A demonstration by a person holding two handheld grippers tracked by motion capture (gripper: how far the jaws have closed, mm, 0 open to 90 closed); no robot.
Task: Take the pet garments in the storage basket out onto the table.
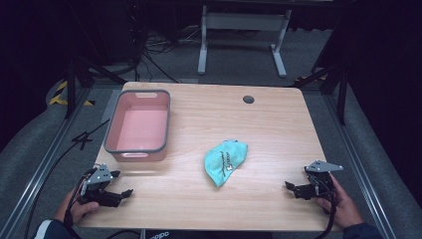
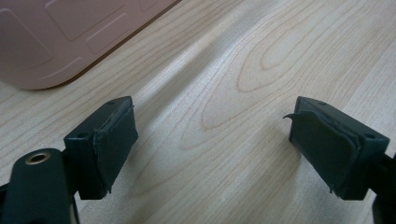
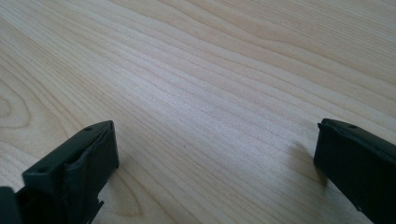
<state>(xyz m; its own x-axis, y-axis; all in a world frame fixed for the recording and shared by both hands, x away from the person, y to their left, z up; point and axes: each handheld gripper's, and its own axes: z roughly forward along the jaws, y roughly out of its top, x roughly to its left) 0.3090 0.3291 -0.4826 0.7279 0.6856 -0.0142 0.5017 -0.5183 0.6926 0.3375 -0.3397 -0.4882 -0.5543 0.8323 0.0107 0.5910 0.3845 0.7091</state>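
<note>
From the high view, a crumpled teal cloth (image 1: 225,161) with a small printed label lies on the wooden table (image 1: 259,119), just right of and slightly nearer the person than the pink bin (image 1: 138,125). Its long axis runs diagonally, from the far right down to a narrow tip pointing at the near edge. The right gripper (image 1: 293,187) sits well right of the cloth and looks a little nearer to it than the left gripper (image 1: 124,185), which rests in front of the bin. In the left gripper view the jaws stand spread over bare wood, the bin's corner (image 2: 56,42) beyond them. In the right gripper view the jaws are likewise wide apart and hold nothing.
</note>
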